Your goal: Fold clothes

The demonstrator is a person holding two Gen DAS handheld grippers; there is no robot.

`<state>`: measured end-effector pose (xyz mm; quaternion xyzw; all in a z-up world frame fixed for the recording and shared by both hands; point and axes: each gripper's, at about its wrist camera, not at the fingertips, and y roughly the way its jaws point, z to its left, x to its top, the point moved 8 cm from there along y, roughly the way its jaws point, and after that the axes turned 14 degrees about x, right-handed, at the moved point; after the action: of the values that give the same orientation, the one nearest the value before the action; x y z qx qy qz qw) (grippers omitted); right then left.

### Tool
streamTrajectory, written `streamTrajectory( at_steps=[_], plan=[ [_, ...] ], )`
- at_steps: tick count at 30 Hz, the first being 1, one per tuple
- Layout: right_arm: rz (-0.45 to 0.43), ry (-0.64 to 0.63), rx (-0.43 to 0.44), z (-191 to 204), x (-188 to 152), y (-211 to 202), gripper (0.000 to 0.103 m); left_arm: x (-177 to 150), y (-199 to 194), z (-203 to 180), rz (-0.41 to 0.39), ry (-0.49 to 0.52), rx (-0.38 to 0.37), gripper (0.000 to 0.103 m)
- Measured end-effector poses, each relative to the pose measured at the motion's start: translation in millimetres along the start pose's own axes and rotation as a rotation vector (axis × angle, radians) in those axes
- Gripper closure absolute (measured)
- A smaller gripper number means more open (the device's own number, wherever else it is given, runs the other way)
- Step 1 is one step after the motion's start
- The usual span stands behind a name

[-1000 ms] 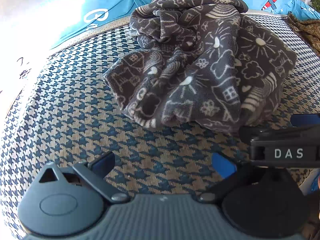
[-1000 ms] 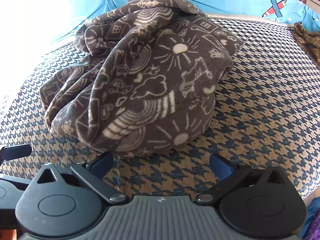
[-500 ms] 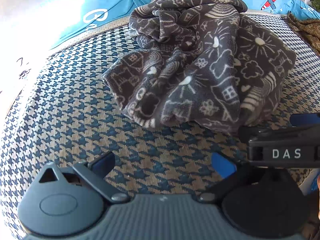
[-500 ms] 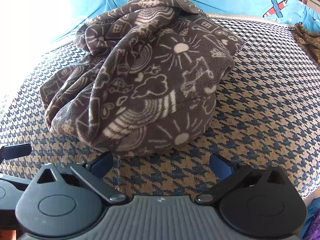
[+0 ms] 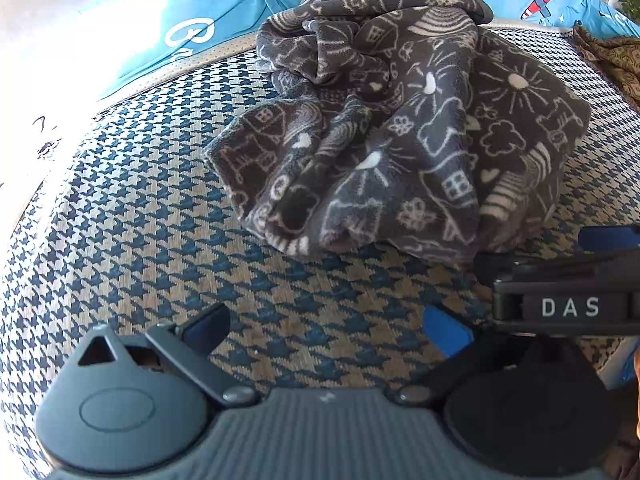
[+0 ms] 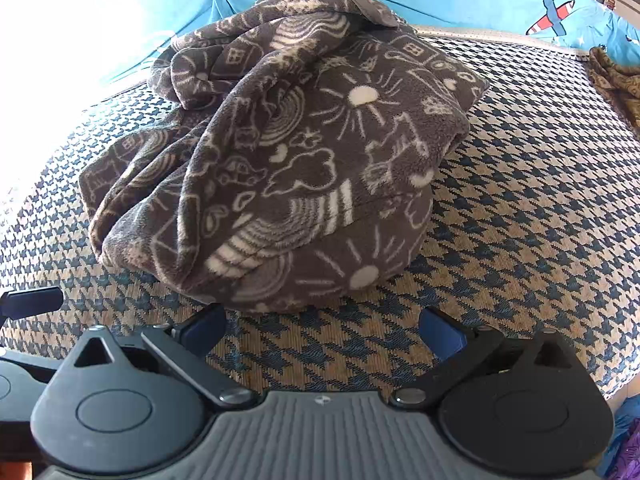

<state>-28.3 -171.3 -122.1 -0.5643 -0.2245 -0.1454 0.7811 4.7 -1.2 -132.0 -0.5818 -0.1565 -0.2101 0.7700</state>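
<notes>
While both the left gripper (image 5: 326, 330) and right gripper (image 6: 322, 330) hover with jaws wide apart and empty at the bed's (image 6: 540, 208) near edge, the crumpled fleece garment (image 6: 288, 152) mid-bed risks a multi-layer pinch.

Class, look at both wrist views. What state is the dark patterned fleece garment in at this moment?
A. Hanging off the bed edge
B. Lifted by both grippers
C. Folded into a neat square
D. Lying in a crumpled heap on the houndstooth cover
D: the fleece garment lies bunched on the houndstooth cover, and both the left gripper and the right gripper are open and empty.
</notes>
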Motion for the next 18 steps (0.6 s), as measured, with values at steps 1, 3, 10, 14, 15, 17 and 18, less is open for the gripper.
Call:
streamTrajectory(
  at_steps=[1,3,10,14,15,17,18],
  plan=[
    [0.0,0.0,0.0,0.0,0.2,0.6,0.0,-0.4,0.0,0.2,0.0,0.0,0.0,0.0],
    [0.001,0.0,0.0,0.0,0.6,1.3,0.0,-0.5,0.4,-0.2,0.0,0.001,-0.001,0.0],
    [0.0,0.001,-0.001,0.2,-1.5,0.0,0.0,2.5,4.2,-6.4,-0.002,0.004,-0.002,0.0],
    [0.001,0.0,-0.002,-0.6,-1.5,0.5,0.0,3.2,4.5,-12.4,-0.002,0.003,-0.001,0.0],
    [0.001,0.0,-0.002,-0.6,-1.8,0.3,0.0,3.1,4.5,-12.5,-0.003,0.003,-0.001,0.0],
    [0.001,0.0,-0.002,-0.6,-2.1,0.5,0.0,2.0,4.1,-12.5,-0.003,0.003,-0.001,0.0],
    [0.001,0.0,-0.003,-0.5,-2.1,1.1,0.0,1.3,3.0,-13.2,-0.002,0.0,0.001,0.0]
  ],
)
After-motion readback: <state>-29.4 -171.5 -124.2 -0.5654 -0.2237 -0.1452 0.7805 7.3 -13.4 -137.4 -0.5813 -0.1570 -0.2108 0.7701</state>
